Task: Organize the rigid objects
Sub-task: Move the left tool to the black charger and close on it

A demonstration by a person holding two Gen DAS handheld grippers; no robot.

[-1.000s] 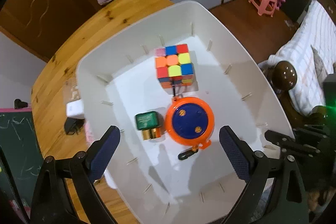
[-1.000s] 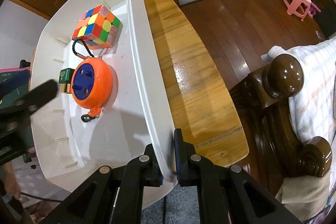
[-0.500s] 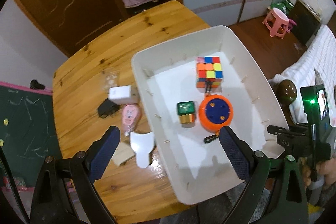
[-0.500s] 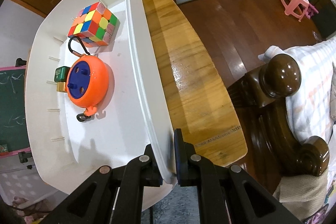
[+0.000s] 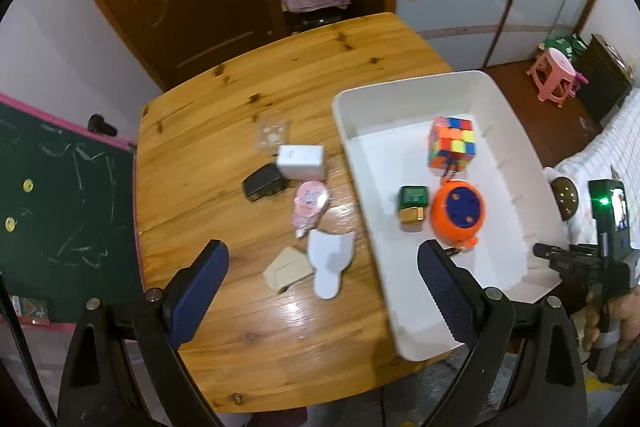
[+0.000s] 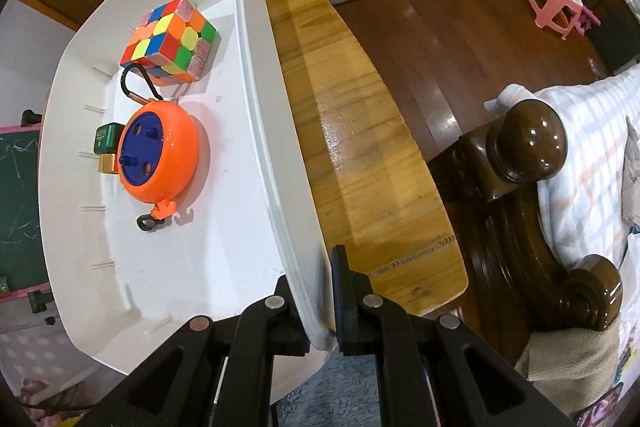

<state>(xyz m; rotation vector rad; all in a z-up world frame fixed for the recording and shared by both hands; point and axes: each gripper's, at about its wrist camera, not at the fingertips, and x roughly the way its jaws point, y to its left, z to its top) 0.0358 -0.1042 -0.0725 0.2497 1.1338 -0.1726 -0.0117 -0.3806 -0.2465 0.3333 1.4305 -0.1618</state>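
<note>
A: How far along does the sorting look?

B: Partly done, I'd say. Three things already lie in the white bin [image 5: 516, 131], which sits at the right side of the wooden table [image 5: 248, 83]: a colour cube [image 5: 452, 143] toward the far end, an orange reel [image 5: 459, 215] near the middle with a black hook at each end, and a small green box [image 5: 413, 201] touching the reel's left side.

A: And what is left outside?

B: A cluster on the table just left of the bin. A white adapter [image 5: 301, 161], a black plug [image 5: 264, 183] touching its near-left corner, a pink oval thing [image 5: 310, 205] just nearer, then a white flat cut-out [image 5: 330, 259] and a beige block [image 5: 288, 269] beside each other. Farther off lies a small clear packet [image 5: 273, 135]. Whether all of them count as rigid I cannot say.

A: What about the claws?

B: The right gripper [image 6: 322, 301] is clamped on the bin's right wall at its near corner, one pad inside and one outside, pointing down; I judge that it steadies the bin. The left gripper [image 5: 322, 291] has its jaws wide apart and holds nothing, hanging over the near part of the table above the cut-out and the block.

A: So the next pick?

B: Probably one of the loose items under the left claw. Five or six remain, so the job seems roughly a third finished.
</note>
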